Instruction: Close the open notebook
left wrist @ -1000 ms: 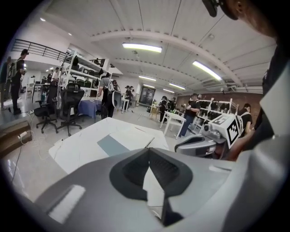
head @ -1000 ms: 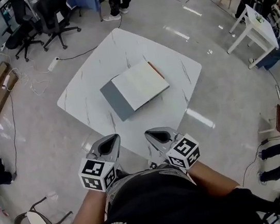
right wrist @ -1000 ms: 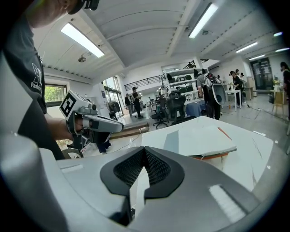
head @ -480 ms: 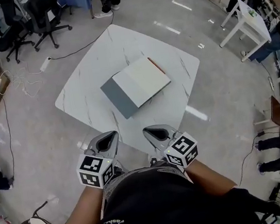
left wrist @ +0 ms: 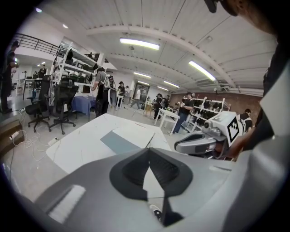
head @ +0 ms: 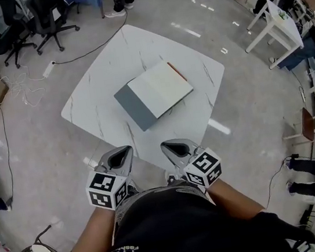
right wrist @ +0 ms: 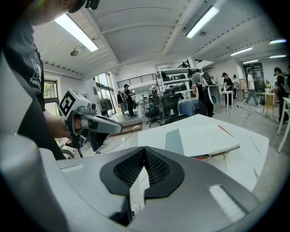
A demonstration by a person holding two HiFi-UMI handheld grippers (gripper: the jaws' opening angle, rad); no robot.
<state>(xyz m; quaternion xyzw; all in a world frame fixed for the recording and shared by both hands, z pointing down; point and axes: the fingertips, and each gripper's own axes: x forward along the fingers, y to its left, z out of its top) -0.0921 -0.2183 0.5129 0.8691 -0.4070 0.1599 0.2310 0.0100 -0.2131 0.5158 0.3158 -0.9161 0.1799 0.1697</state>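
Seen from above, a white marbled table (head: pixel 94 96) stands on a shiny floor. A notebook (head: pixel 161 89) lies open near the table's middle, with pale pages facing up and a grey cover (head: pixel 134 113) spread flat on the person's left side. The person stands at the table's near corner, holding the left gripper (head: pixel 121 155) and the right gripper (head: pixel 173 147) side by side close to the body, well short of the notebook. Each gripper's jaws are pressed together at the tips with nothing between them. The closing has not begun; this looks like the approach. The next move likely calls for reaching forward, parting one gripper's jaws, and catching the grey cover's edge to fold it over the pages.
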